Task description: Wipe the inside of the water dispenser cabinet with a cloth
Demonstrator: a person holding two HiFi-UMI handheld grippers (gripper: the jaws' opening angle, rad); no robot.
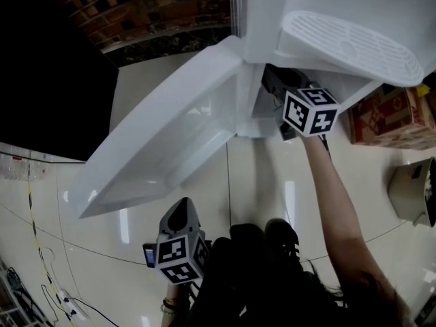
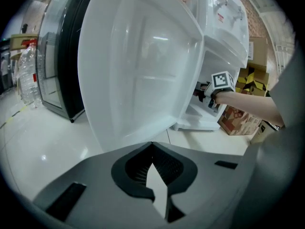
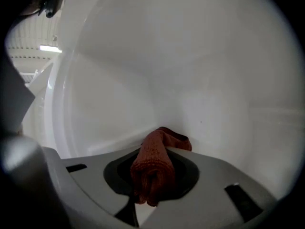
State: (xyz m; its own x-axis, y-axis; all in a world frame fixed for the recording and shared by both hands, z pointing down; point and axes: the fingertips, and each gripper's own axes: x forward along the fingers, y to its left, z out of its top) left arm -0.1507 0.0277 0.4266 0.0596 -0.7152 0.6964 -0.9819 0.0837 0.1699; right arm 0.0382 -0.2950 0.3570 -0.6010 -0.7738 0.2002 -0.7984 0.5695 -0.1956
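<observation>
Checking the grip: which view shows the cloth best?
The right gripper view: the reddish cloth sits bunched between the right gripper's jaws, near the white cabinet wall. The head and left gripper views show none of it.

Cardboard box [image 1: 392, 118], brick wall [image 1: 150, 5] — water bottles [image 2: 28, 75]

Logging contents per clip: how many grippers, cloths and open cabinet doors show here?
Grippers: 2, left gripper and right gripper
Cloths: 1, red cloth in the right gripper's jaws
Open cabinet doors: 1, white cabinet door
Total: 4
</observation>
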